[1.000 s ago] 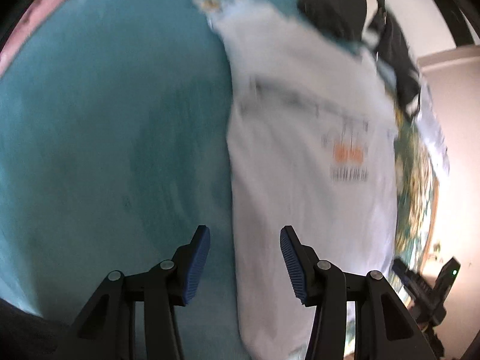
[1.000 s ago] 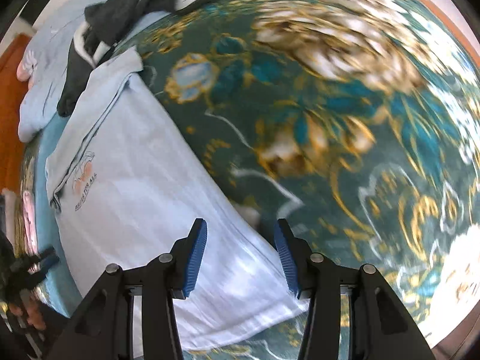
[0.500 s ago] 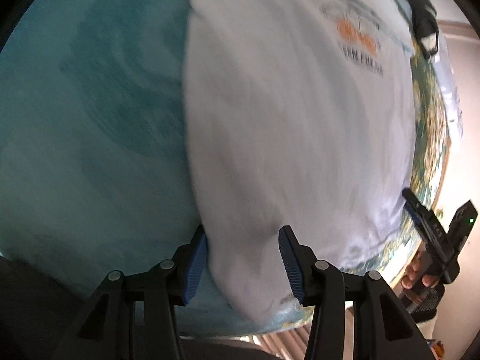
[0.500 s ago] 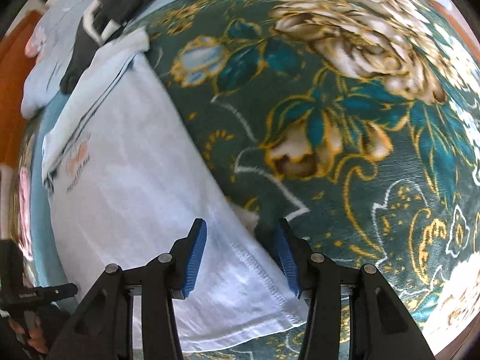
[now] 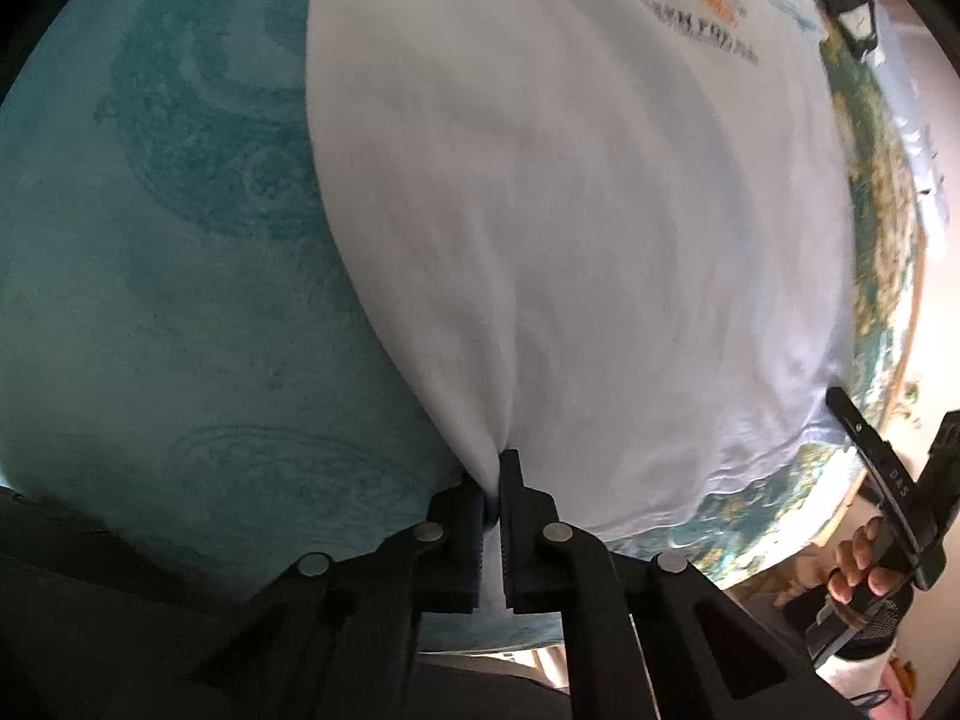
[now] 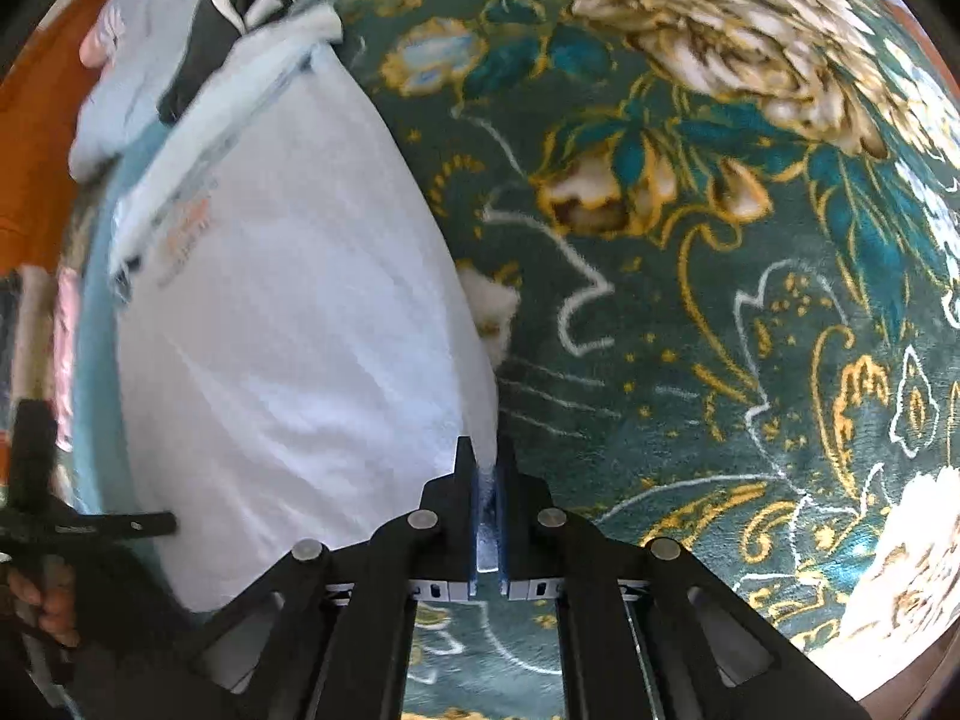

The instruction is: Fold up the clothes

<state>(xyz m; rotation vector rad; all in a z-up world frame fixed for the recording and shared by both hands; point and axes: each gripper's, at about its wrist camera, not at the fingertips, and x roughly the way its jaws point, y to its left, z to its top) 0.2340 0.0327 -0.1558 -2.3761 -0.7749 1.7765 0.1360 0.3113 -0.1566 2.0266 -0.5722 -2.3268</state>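
The white T-shirt (image 5: 570,228) was soft and smooth, lying flat across the bed, half on a plain teal sheet (image 5: 150,300) and half on a fuzzy green blanket (image 6: 690,330) with gold flowers. The left gripper (image 5: 493,480) pointed steeply down, pinched tight on one bottom corner. The right gripper (image 6: 485,468) pointed down too, pinched tight on the other corner.
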